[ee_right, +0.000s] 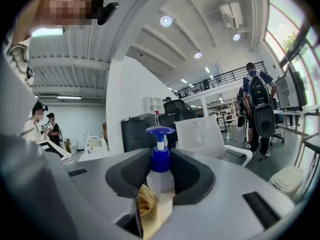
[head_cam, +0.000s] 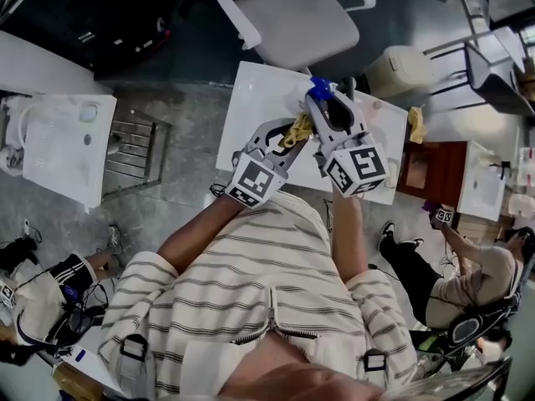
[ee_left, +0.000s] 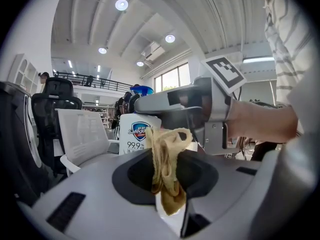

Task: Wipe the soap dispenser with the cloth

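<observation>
In the head view both grippers meet over the white table. My right gripper is shut on the soap dispenser, a white bottle with a blue pump, and holds it upright. In the right gripper view the bottle stands between the pads under its pump top. My left gripper is shut on a bunched yellow cloth. In the left gripper view the cloth hangs between the jaws, right against the labelled bottle. The cloth also shows low beside the bottle in the right gripper view.
A white office chair stands beyond the table. A pale bin is at the far right of it. Another white table sits to the left, and a seated person works at the right.
</observation>
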